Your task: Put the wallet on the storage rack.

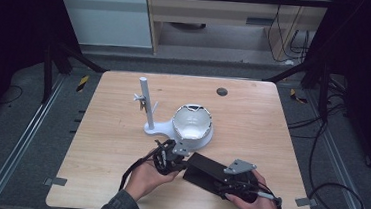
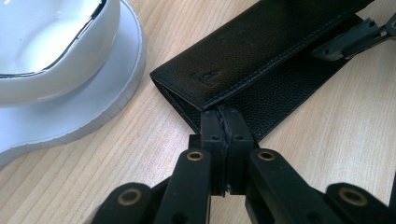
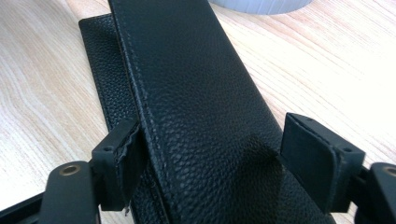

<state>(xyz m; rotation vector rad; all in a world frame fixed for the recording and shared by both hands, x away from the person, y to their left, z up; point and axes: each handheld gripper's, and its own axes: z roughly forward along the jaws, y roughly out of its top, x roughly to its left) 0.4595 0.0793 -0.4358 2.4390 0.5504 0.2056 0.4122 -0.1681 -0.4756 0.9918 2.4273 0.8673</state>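
Observation:
A black leather case (image 1: 207,169) lies on the wooden table near the front, its top flap (image 3: 187,93) raised off the lower layer. My left gripper (image 1: 181,160) is at the case's left end. In the left gripper view the jaws (image 2: 224,116) are pressed together on the flap's near edge (image 2: 271,51). My right gripper (image 1: 220,181) is at the case's right end. It (image 3: 219,154) stands open and straddles the flap, with the left pad (image 3: 122,151) against the leather and the right pad (image 3: 317,158) off it.
A white bowl (image 1: 192,122) with a dark rim sits on a white flat base (image 1: 159,129) just behind the case, and a white post (image 1: 144,98) with pegs rises from it. A dark round disc (image 1: 221,92) lies at the table's far side.

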